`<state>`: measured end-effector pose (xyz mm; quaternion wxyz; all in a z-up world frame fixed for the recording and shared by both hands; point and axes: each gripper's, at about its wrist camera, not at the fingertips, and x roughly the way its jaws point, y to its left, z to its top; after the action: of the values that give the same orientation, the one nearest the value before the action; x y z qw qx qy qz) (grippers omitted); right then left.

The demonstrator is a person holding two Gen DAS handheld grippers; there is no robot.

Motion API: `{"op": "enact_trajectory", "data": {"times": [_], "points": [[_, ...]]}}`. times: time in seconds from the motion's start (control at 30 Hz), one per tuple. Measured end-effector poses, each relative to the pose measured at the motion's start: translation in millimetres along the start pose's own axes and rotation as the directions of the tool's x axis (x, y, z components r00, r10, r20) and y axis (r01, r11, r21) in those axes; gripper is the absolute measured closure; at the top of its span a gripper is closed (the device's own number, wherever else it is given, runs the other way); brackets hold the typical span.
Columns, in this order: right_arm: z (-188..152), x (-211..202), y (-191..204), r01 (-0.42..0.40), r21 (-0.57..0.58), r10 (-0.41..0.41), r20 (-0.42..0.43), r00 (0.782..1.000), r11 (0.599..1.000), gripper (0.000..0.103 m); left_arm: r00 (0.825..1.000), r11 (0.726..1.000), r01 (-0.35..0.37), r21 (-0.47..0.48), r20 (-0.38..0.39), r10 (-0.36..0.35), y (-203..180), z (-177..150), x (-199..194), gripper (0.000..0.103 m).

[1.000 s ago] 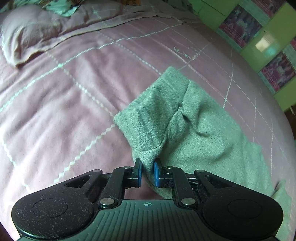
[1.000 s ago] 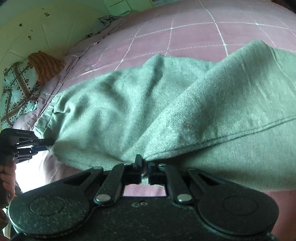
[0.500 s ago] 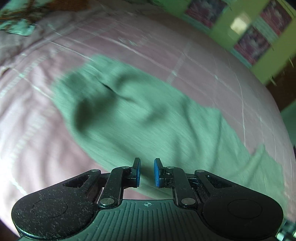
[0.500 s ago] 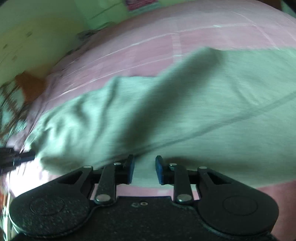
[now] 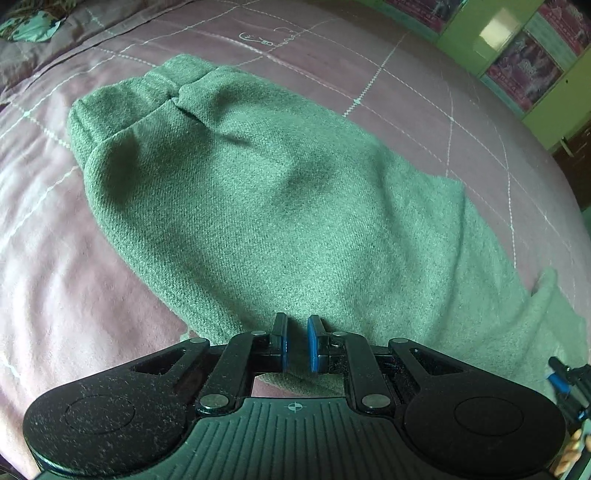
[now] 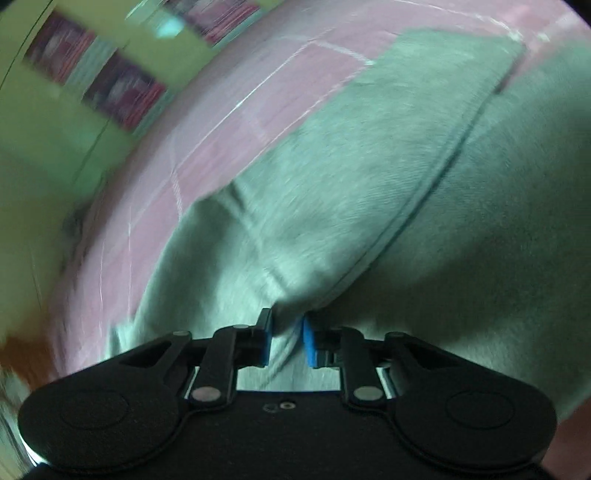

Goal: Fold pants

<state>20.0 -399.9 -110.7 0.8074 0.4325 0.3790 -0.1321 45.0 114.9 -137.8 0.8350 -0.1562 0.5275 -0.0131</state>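
Green pants [image 5: 258, 206] lie folded lengthwise on the pink bedspread [image 5: 55, 295], waistband at the far left, legs running to the right. My left gripper [image 5: 296, 343] is open and empty, hovering over the near edge of the pants. My right gripper [image 6: 286, 341] is open with its jaws a little apart, low over the pants [image 6: 351, 192] near a seam and a fold; cloth shows between the fingers but is not clamped. The right wrist view is blurred. The right gripper's tip [image 5: 565, 380] shows at the right edge of the left wrist view.
The bedspread has a white grid pattern. A pillow and patterned cloth [image 5: 29, 26] lie at the far left corner. A green wall with pictures [image 5: 524, 70] stands beyond the bed's right side.
Both grippers have let go of the pants and opened. The pants now lie flat on the bed. Both cameras have swung to the right along the pants.
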Motion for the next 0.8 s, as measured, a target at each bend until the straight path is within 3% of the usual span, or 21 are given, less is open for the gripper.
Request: {"op": "enact_trajectory", "data": {"times": [0.1,0.2,0.37,0.5,0.63,0.73,0.77,0.8], "points": [[-0.5,-2.9,-5.3,-0.014,0.022,0.013,0.032,0.999,1.0,0.094,1.0,1.0,-0.011,0.018,0.002,0.011,-2.3,1.5,2.8,0.089],[-4.4,-16.1,-2.0,-0.01,-0.054,0.013,0.065,0.998,0.999,0.097,1.0,1.0,-0.014,0.019,0.004,0.014,-2.6,2.5,3.2,0.089],[-3.5,-67.6,11.2,-0.026,-0.123,0.043,0.138,0.99,0.992,0.098,1.0,0.999,-0.018,0.045,0.011,0.018,-6.9,3.3,6.3,0.089],[-17.2,-106.3,5.0,-0.035,-0.178,0.06,0.136,0.989,0.983,0.098,1.0,0.998,-0.024,0.064,0.02,0.023,-8.3,2.1,7.1,0.089],[-37.1,-72.0,-16.7,0.122,-0.255,-0.113,0.052,0.992,0.959,0.097,0.999,0.994,-0.043,0.096,0.031,0.04,-12.2,0.6,6.6,0.089],[-37.2,-57.7,-23.7,0.126,-0.27,-0.12,0.037,0.992,0.955,0.09,0.998,0.992,-0.059,0.112,0.042,0.055,-18.4,0.3,1.3,0.089],[-33.4,-59.2,-23.6,0.11,-0.254,-0.106,0.028,0.994,0.961,0.082,0.997,0.992,-0.062,0.112,0.048,0.057,-21.6,0.1,-2.4,0.089],[-29.2,-63.2,-24.3,0.083,-0.236,-0.08,0.022,0.997,0.968,0.08,0.998,0.993,-0.049,0.109,0.051,0.044,-24.7,0.0,-5.5,0.089]]}}
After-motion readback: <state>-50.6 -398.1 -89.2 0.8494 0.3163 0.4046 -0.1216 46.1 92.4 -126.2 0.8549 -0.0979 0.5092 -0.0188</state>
